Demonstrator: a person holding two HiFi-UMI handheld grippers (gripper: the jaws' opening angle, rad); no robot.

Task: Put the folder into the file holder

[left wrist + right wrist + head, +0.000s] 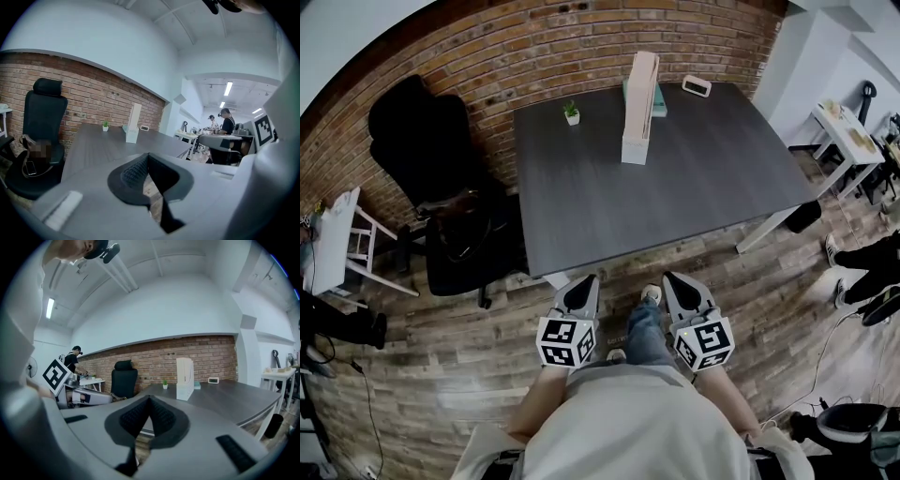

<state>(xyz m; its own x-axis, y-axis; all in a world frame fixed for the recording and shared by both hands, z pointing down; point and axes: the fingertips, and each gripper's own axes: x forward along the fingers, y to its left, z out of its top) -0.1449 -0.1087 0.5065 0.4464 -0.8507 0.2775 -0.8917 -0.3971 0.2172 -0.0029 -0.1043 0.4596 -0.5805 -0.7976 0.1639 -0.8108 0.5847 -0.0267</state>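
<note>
Room: a brick wall (534,47) runs along the back, with a wood-plank floor (469,356) below and a dark grey table (694,187) in the middle.
File holder: the white file holder (636,141) stands upright on the far half of the table.
Folder: a tall cream panel, apparently the folder (643,75), stands upright in the file holder and rises well above its low white base.
Teal flat item: the teal flat item (660,101) lies on the table just behind the file holder, on its wall side; whether they touch cannot be told.
Plant pot: the small plant pot (572,114) sits on the table near the file holder, on its left.
Clock: the small white clock (696,86) sits beyond the file holder, to its right, at the table's far edge.
Office chair: the black office chair (441,197) stands off the table, well to the left of the file holder.
Left gripper: the left gripper (584,281) has its jaws closed together with nothing between them. It is held over the floor, well apart from the file holder and short of the table's near edge.
Right gripper: the right gripper (674,278) also has its jaws pressed together and holds nothing. It is well apart from the file holder, level with the left gripper.
Person: a jeans leg (645,328) shows between the two grippers.
</note>
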